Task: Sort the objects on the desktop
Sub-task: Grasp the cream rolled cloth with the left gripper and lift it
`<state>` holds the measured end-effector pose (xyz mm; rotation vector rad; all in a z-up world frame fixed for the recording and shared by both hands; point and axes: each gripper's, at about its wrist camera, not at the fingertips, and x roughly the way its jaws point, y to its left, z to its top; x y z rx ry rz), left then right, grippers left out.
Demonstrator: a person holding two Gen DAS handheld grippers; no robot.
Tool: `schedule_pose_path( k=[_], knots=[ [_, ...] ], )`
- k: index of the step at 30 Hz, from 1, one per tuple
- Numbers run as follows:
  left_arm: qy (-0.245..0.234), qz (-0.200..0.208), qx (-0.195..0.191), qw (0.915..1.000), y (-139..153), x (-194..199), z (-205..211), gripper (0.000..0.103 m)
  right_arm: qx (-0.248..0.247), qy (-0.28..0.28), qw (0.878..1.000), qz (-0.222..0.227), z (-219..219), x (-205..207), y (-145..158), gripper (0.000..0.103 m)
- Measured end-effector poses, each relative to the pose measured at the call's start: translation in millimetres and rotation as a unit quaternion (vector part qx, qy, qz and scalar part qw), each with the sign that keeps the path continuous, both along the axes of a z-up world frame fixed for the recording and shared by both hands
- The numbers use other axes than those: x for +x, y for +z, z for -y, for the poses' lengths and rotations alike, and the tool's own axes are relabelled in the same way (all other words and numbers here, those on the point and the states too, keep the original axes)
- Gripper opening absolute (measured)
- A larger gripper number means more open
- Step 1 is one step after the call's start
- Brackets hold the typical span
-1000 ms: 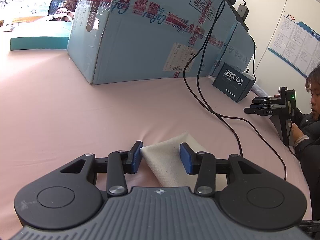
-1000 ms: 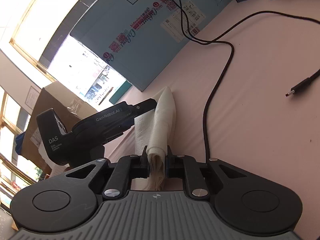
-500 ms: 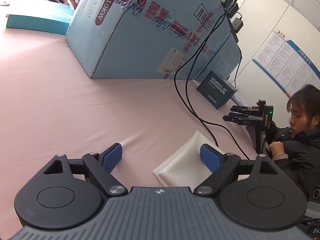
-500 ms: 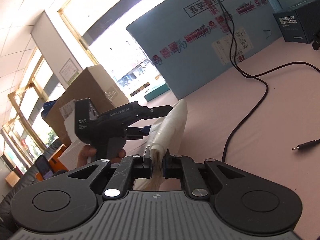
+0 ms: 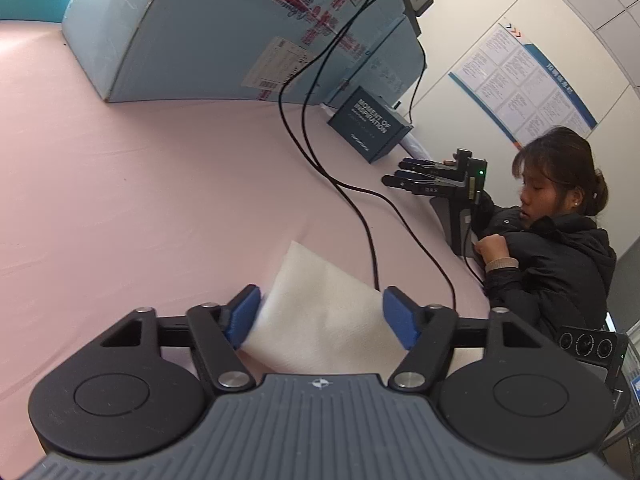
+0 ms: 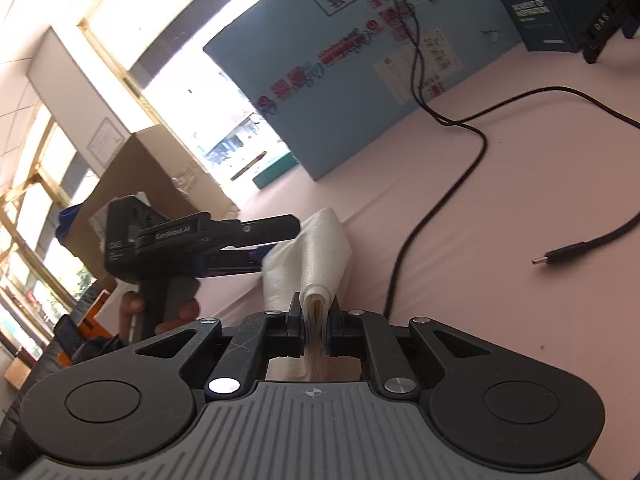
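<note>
A folded white cloth (image 6: 320,252) is clamped in my right gripper (image 6: 314,312), which is shut on one end of it. The cloth stretches forward over the pink table (image 6: 500,200) toward my left gripper (image 6: 278,244), seen from the side with a hand on its grip. In the left wrist view the cloth (image 5: 320,304) lies between the blue pads of my left gripper (image 5: 322,310). Those jaws stand open; the left pad (image 5: 242,314) touches the cloth's edge and the right pad is apart from it.
A large blue carton (image 5: 224,28) stands at the back, with black cables (image 5: 320,160) trailing across the table to a loose plug (image 6: 560,258). A small dark box (image 5: 368,124) sits at the far right. A seated person (image 5: 560,232) holds another gripper (image 5: 432,180) there.
My left gripper opened off the cloth and swung right; its pads now straddle the cloth again, slightly narrower than half a second ago. My right gripper tilted up with the cloth in it.
</note>
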<state>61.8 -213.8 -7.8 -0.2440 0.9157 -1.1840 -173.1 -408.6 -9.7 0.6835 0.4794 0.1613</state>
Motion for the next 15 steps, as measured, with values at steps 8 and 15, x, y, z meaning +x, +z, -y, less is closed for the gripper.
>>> schedule_pose_path(
  k=[8,15],
  knots=[
    [0.044,0.015,0.025,0.9986,0,-2,-13,0.018,-0.050,-0.043,0.998,-0.017,-12,1,6,0.009],
    [0.058,0.034,-0.003,0.9977,21,-17,-41,0.008,-0.090,-0.055,0.994,0.010,-29,-2,25,0.009]
  ],
)
